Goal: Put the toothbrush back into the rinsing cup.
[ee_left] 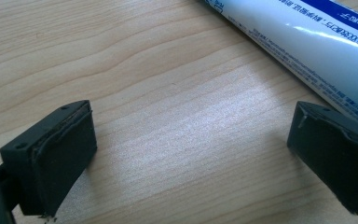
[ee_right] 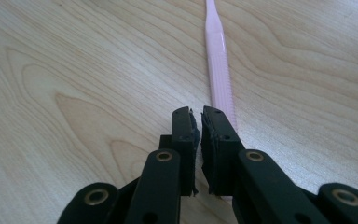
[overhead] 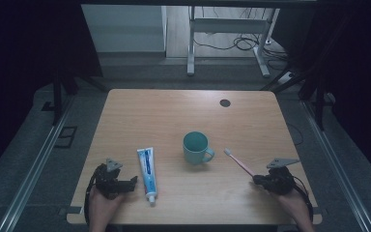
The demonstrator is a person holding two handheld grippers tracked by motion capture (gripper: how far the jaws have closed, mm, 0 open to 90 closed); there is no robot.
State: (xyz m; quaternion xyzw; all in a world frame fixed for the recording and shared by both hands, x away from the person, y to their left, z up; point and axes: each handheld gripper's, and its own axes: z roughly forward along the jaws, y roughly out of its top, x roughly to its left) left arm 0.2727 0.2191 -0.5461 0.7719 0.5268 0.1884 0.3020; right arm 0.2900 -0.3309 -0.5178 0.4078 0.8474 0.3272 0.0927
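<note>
Lying just beside right tongs [ee_right: 199, 122]: toothbrush [ee_right: 219, 60].

Pale wood grain is shown across the table [overhead: 251, 116], broken by one dark round spot [overhead: 225, 103]. Beside the teal mug [overhead: 195, 147], a white toothpaste tube [overhead: 146, 171] printed with blue bands and a pink toothbrush [overhead: 239, 163] are seen. Black is worn by both grippers, left [ee_left: 186, 154] and right [ee_right: 199, 135].
</note>
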